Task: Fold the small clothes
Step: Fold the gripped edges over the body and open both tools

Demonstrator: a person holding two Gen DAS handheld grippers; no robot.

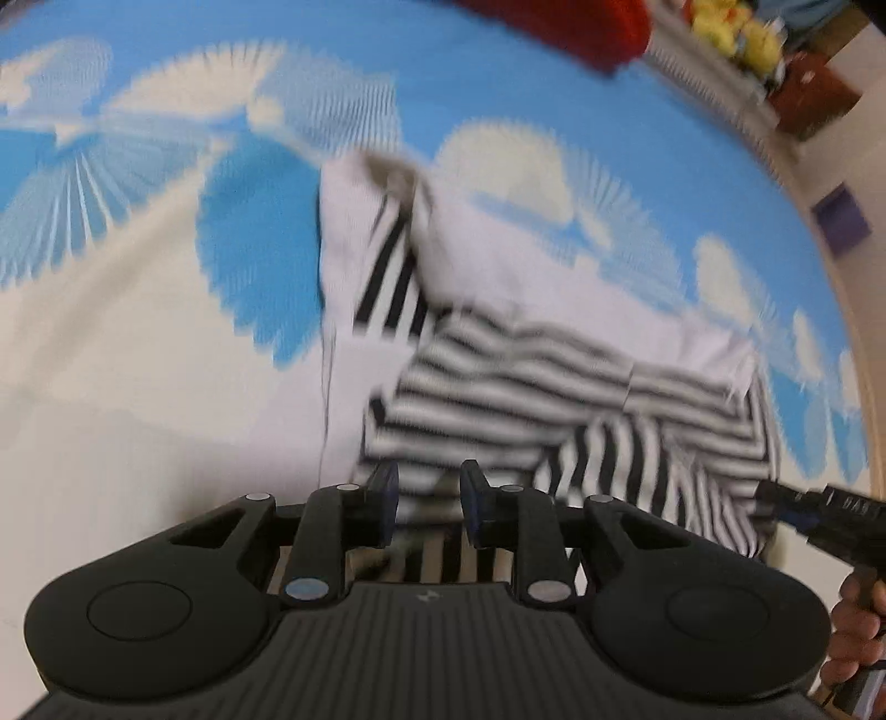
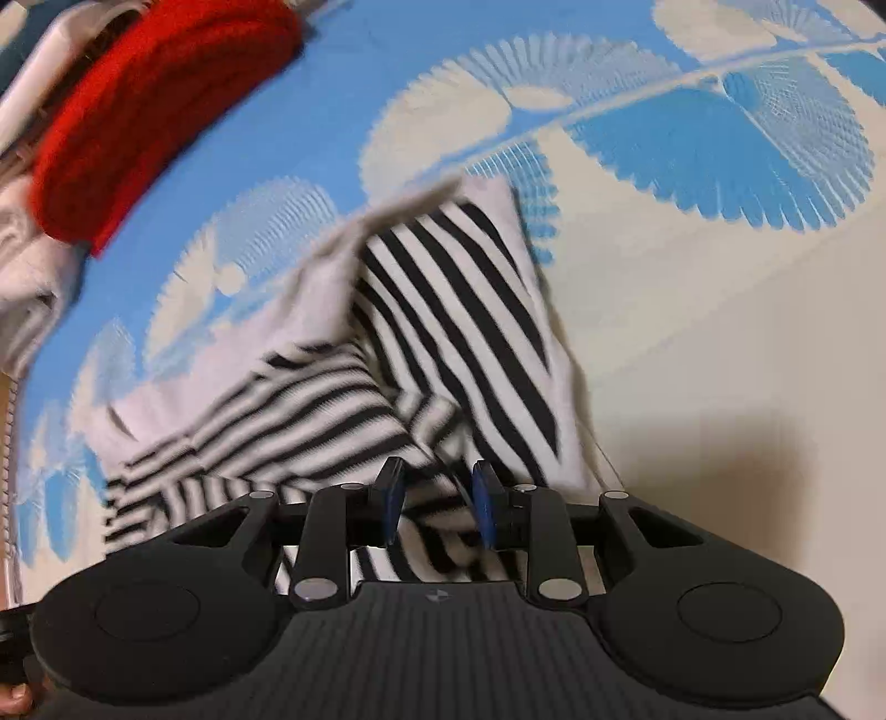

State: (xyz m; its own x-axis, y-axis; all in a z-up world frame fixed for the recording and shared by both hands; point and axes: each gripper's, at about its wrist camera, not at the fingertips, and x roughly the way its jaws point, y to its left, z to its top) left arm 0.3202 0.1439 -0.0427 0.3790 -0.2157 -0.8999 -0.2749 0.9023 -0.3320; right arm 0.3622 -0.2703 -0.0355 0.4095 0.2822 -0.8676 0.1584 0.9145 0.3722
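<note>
A small black-and-white striped garment (image 1: 526, 376) with white panels lies partly folded on the blue and cream patterned sheet (image 1: 138, 332). My left gripper (image 1: 429, 498) hovers over its near edge. The jaws stand apart and the pads press on nothing, with cloth showing below the gap. In the right wrist view the same garment (image 2: 454, 310) bunches up between the blue pads of my right gripper (image 2: 437, 498), which is shut on a fold of it. From the left wrist view, the right gripper (image 1: 786, 504) reaches the garment's right edge, held by a hand (image 1: 853, 626).
A red knitted cloth (image 2: 155, 105) lies at the sheet's far edge, with pale folded clothes (image 2: 22, 277) beside it. Yellow soft toys (image 1: 736, 27) and a purple object (image 1: 839, 219) sit beyond the sheet. The patterned sheet (image 2: 720, 332) stretches out around the garment.
</note>
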